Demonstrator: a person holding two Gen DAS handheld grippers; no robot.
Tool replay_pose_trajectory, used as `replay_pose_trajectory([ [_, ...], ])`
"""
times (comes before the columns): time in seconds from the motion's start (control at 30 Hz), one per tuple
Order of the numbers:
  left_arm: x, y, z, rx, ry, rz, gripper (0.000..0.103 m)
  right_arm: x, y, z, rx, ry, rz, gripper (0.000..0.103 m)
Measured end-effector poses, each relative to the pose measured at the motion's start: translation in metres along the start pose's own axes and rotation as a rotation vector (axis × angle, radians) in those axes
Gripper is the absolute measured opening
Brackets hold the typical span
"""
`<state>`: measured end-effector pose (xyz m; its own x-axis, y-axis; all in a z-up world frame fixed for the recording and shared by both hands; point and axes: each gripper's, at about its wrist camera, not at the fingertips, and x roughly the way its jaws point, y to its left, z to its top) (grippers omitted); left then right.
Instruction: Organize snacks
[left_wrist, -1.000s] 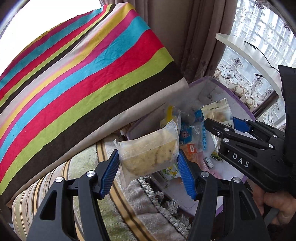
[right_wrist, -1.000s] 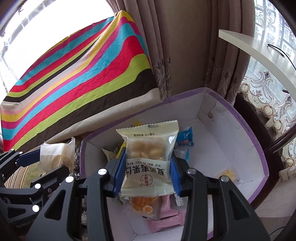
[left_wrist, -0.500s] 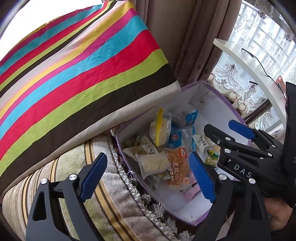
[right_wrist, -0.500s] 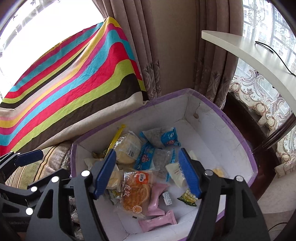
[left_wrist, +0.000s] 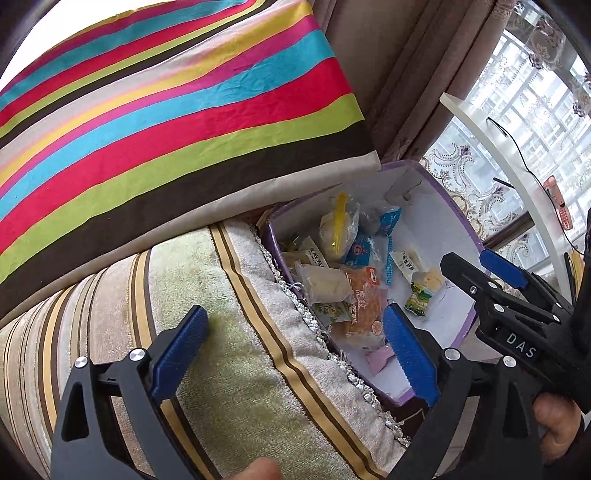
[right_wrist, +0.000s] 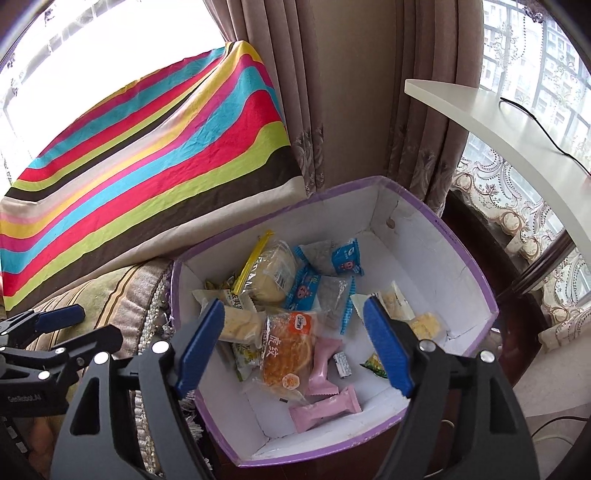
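Observation:
A purple-rimmed white box (right_wrist: 461, 258) (left_wrist: 458, 218) beside the sofa holds several wrapped snacks: an orange bread pack (right_wrist: 291, 343) (left_wrist: 364, 295), a pale cake pack (right_wrist: 240, 325) (left_wrist: 325, 282), blue packets (right_wrist: 345, 254), pink bars (right_wrist: 325, 404) and a pale snack pack (right_wrist: 397, 304). My right gripper (right_wrist: 295, 343) is open and empty, just above the box. My left gripper (left_wrist: 295, 347) is open and empty, above the sofa edge left of the box. Each gripper shows in the other's view: right (left_wrist: 480, 266), left (right_wrist: 92, 328).
A striped cushion (left_wrist: 166, 122) (right_wrist: 147, 166) leans behind the sofa seat (left_wrist: 229, 332). Brown curtains (right_wrist: 351, 92) hang behind the box. A white shelf (right_wrist: 498, 122) with a cable juts out on the right. Dark wooden furniture (right_wrist: 491, 266) stands right of the box.
Both grippers opened and let their snack packs drop into the box. Both have since pulled back, the left one moving left over the sofa.

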<state>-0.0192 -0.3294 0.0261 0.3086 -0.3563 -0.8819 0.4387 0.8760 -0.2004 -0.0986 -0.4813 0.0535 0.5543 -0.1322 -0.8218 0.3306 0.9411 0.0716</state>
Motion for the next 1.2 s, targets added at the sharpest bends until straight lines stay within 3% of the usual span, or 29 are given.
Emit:
replay_pose_trajectory([
  [0.27,0.007,-0.006,0.005,0.018,0.023,0.021,0.092,-0.004,-0.004,-0.003,0.007,-0.001,-0.023,0.077],
  [0.77,0.020,-0.006,0.013,-0.022,0.063,-0.054,0.092,0.001,-0.011,-0.006,0.020,0.014,-0.036,0.077],
  [1.2,0.021,-0.007,0.012,-0.013,0.063,-0.046,0.092,0.001,-0.012,-0.007,0.021,0.017,-0.033,0.077],
])
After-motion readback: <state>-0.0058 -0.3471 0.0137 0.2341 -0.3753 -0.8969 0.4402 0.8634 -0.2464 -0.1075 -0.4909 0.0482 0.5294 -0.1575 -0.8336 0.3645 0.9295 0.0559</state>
